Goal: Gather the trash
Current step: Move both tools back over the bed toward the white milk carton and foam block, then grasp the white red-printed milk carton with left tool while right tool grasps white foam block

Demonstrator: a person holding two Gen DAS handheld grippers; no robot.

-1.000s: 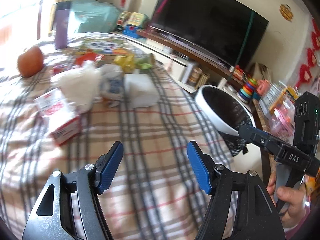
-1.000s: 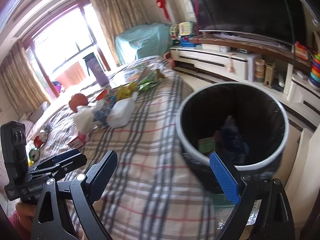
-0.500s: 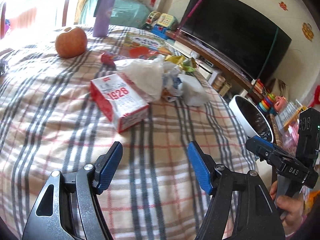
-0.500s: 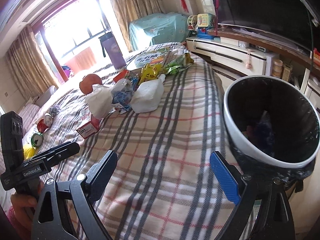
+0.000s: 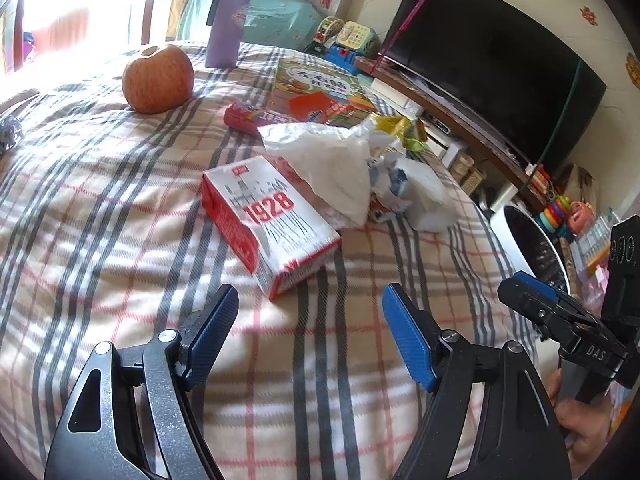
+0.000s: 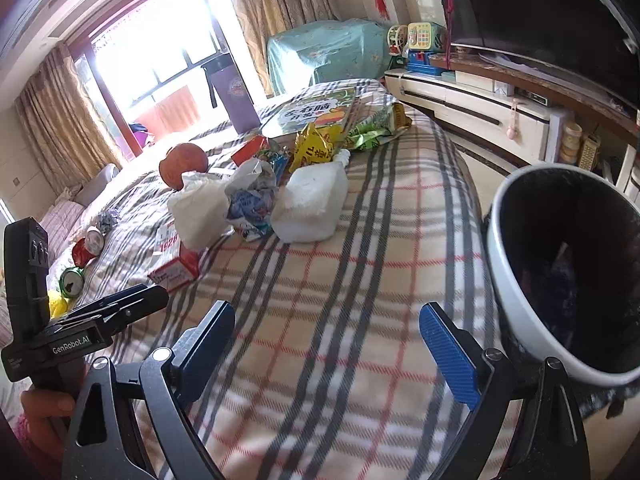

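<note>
A red and white carton marked 1928 [image 5: 268, 220] lies on the plaid blanket just ahead of my open, empty left gripper [image 5: 310, 328]. Behind it lie a crumpled white tissue [image 5: 328, 164], a blue and white wrapper [image 5: 394, 184] and a white plastic bottle [image 6: 314, 200]. My right gripper [image 6: 336, 336] is open and empty above the blanket. The white trash bin with a black liner [image 6: 520, 304] stands beside the bed at its right, also in the left wrist view [image 5: 508, 232]. The carton shows small in the right wrist view [image 6: 176, 268].
An apple [image 5: 158, 78], a purple bottle [image 5: 226, 20], a picture book [image 5: 316, 92] and yellow and green snack wrappers [image 6: 316, 148] lie farther back. Cans [image 6: 72, 280] sit at the bed's left. A TV [image 5: 492, 60] and low cabinet [image 6: 480, 108] line the right wall.
My left gripper has swung left and closer to the 1928 carton. My right gripper has turned away from the bin's opening toward the bed; the bin now sits at the right edge.
</note>
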